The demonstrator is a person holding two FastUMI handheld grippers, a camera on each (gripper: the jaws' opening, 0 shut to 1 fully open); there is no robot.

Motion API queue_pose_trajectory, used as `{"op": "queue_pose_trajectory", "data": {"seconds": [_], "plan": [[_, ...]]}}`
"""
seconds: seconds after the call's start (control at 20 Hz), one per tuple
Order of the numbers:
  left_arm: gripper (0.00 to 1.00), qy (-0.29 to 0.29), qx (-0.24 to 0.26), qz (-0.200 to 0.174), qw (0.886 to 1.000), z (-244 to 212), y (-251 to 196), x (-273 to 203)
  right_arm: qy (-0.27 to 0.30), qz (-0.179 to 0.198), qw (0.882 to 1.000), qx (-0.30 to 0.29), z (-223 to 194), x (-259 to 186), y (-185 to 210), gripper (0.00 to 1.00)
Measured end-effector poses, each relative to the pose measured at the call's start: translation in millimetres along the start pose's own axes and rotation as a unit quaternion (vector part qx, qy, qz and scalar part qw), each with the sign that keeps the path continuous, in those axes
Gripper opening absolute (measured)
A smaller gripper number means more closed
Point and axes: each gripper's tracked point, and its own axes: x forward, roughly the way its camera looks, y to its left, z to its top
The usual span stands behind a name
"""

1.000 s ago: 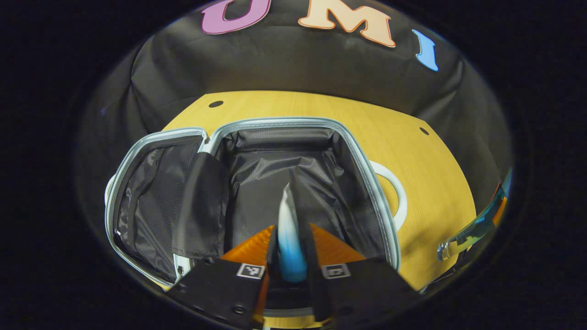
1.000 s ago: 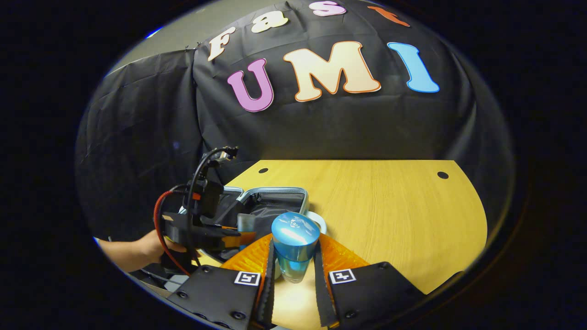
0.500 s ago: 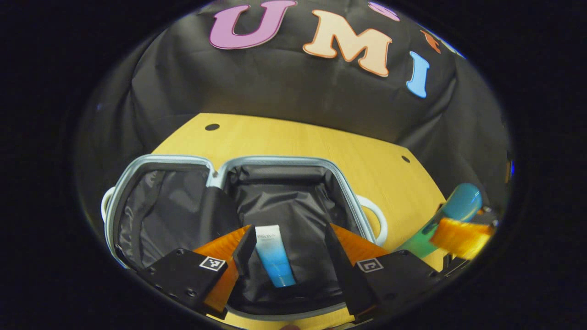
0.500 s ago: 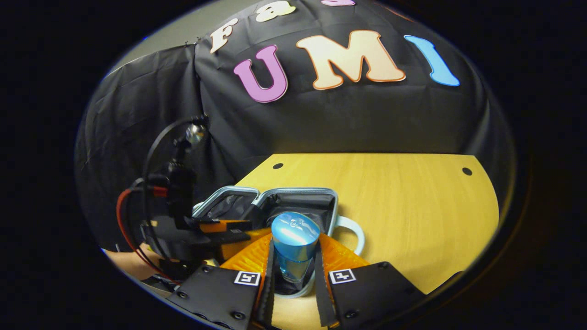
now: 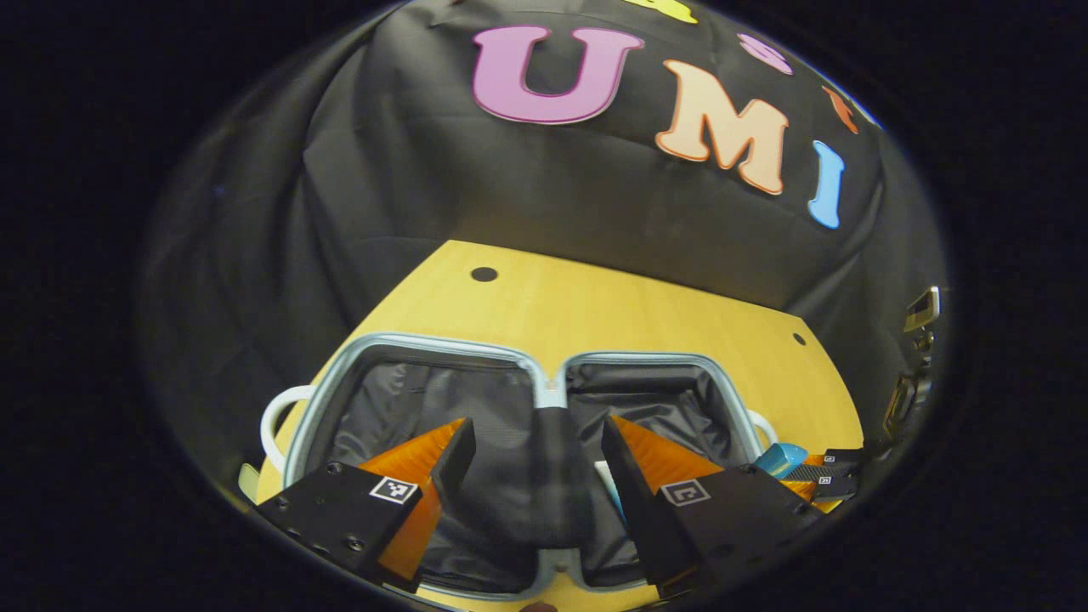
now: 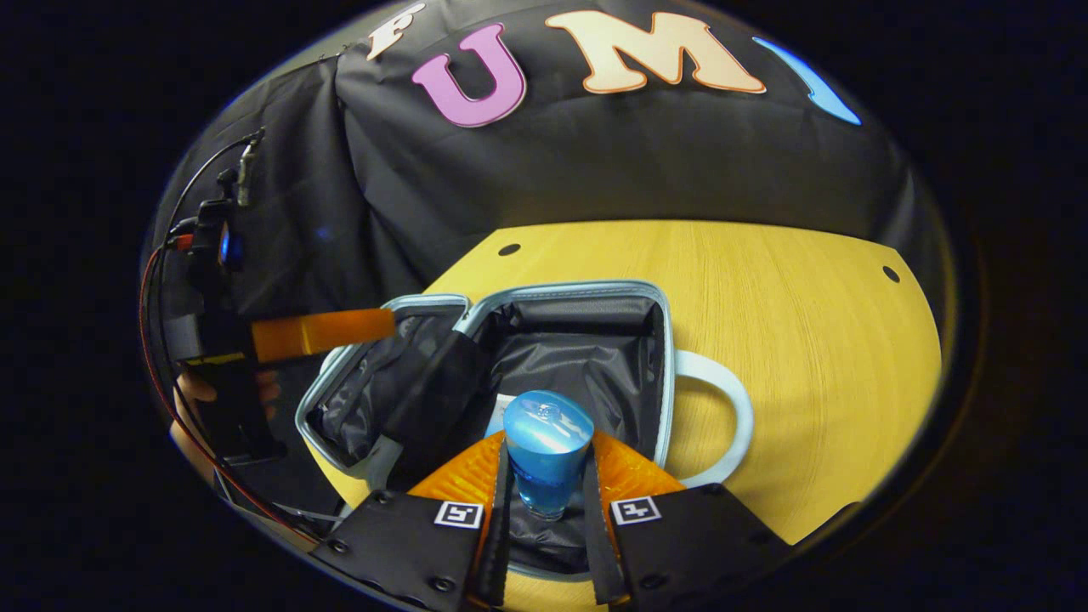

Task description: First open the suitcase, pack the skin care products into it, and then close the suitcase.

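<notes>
The suitcase [image 5: 544, 387] lies open on the table, pale rim and black lining, both halves flat. My left gripper [image 5: 535, 429] hangs open over its hinge strap, holding nothing. A white and blue tube [image 5: 609, 486] lies in the right half, mostly hidden behind one finger. My right gripper [image 6: 548, 442] is shut on a blue capped bottle [image 6: 546, 438], upright above the suitcase's [image 6: 595, 297] right half. The tube's [image 6: 501, 408] white end peeks out just behind the bottle. Farther left the left gripper [image 6: 323, 333] hovers above the other half. The bottle [image 5: 780, 459] shows at the suitcase's right edge.
The wooden table [image 6: 790, 306] stretches to the right of the suitcase, with small round holes near its back edge. A white handle [image 6: 722, 416] sticks out from the suitcase's right side, another handle [image 5: 276, 416] from the left. A hand [image 6: 195, 391] holds the left gripper.
My left gripper opened, dropped the tube into the right half of the suitcase and drew back to the left. My right gripper carried the bottle from beside the suitcase to above it.
</notes>
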Motion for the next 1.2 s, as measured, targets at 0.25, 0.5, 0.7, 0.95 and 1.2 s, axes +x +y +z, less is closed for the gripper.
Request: {"op": "queue_pose_trajectory", "data": {"seconds": [0.25,0.5,0.7,0.95,1.2], "plan": [[0.92,0.003,-0.02,0.028,0.999,0,54,-6,0.002,-0.027,0.999,0.041,10,12,-8,0.39],[0.92,0.006,-0.031,0.055,0.998,0,102,-10,-0.019,-0.055,0.997,0.05,25,19,-14,0.51],[0.88,0.008,-0.033,0.082,0.996,3,144,-8,-0.051,-0.056,0.996,0.044,47,14,-6,0.97],[0.88,0.019,-0.075,0.113,0.991,-3,202,-7,-0.11,-0.064,0.992,0.019,91,-4,4,0.98],[0.88,0.028,-0.124,0.137,0.982,-13,254,-3,-0.143,-0.074,0.987,0.009,120,-13,7,0.98]]}}
